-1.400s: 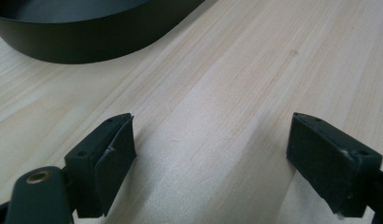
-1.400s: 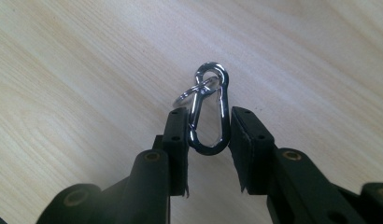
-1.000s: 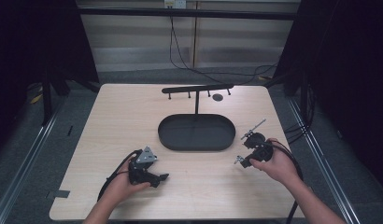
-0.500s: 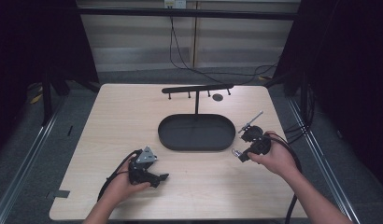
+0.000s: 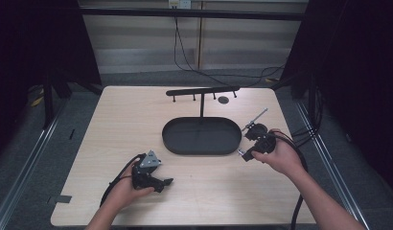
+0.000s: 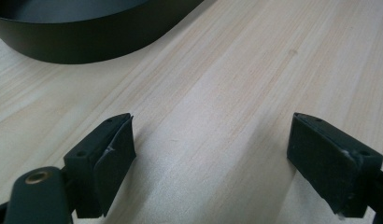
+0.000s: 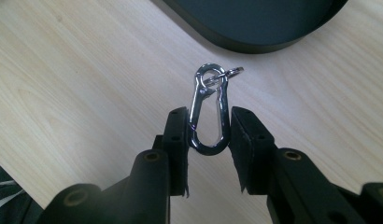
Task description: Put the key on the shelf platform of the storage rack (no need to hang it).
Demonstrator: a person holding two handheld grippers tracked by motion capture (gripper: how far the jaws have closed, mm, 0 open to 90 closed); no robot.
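My right gripper [image 7: 209,135] pinches a carabiner [image 7: 209,112] above the table [image 5: 113,120], beside the tray [image 5: 202,135]; its own view reveals this. My left gripper [image 6: 213,163]: spread, empty.

The left gripper [image 6: 213,163] has its two black jaws spread wide apart, one rising at the lower left of the frame and the other at the lower right, with nothing between them but bare wood. A brass-coloured fastener sits in the rounded black part at the bottom left corner. Under them runs the pale wooden table [image 6: 236,79], its grain slanting from lower left to upper right. Across the upper left of the frame curves the dark wall of a black tray [image 6: 87,39], resting on the tabletop well beyond the jaws.
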